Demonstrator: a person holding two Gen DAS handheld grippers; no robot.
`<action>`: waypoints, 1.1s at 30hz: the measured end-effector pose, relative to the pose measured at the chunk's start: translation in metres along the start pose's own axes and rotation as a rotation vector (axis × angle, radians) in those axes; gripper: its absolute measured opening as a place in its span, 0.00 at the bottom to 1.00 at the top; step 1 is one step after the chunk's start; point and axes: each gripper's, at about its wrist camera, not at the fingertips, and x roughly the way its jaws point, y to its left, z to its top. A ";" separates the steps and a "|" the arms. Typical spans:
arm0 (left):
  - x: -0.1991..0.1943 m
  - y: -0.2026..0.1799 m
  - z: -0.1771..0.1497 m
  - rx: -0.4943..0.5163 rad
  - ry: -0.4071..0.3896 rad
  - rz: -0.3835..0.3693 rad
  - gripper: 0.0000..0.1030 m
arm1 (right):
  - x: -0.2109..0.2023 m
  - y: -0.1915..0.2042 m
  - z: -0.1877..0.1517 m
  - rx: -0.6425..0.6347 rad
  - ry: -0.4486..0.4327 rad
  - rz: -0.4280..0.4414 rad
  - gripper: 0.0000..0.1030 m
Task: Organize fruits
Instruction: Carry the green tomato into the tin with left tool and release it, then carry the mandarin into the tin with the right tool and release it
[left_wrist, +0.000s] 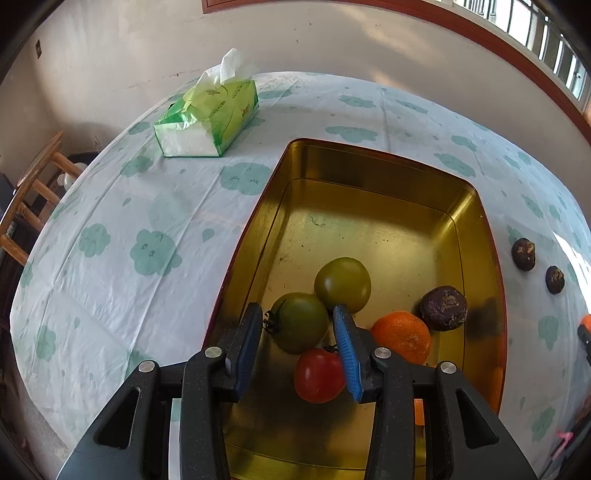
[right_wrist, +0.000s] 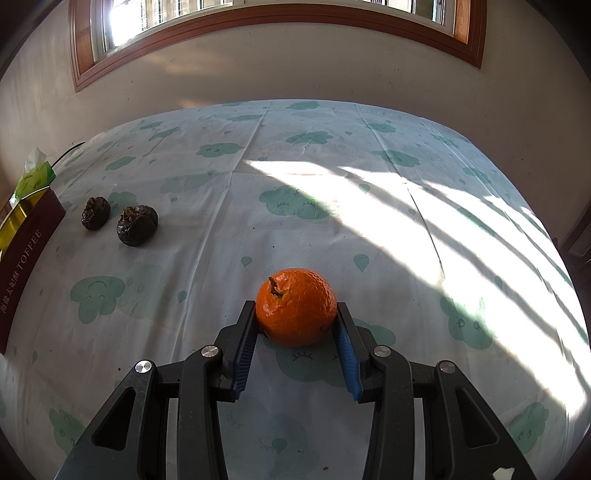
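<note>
Right wrist: jaws pinch orange (right_wrist: 295, 306); left gripper (left_wrist: 297, 317) jaws spread over tin (left_wrist: 369, 155).

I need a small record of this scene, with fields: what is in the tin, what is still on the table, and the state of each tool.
container: gold tin on the cloud-print tablecloth
in tin: two green tomatoes, one red tomato, one orange, one dark fruit
on table: two dark fruits, tissue pack
left tool: open, above the tin, holding nothing
right tool: fingers against both sides of a second orange
</note>
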 end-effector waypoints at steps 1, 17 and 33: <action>-0.001 -0.001 0.000 0.007 -0.006 0.002 0.40 | 0.000 0.000 0.000 0.000 0.000 0.000 0.37; -0.035 -0.013 -0.019 0.062 -0.094 0.019 0.49 | 0.000 0.000 0.000 0.003 0.000 0.002 0.36; -0.062 0.021 -0.044 -0.033 -0.110 0.005 0.58 | -0.050 0.126 0.028 -0.180 -0.065 0.249 0.36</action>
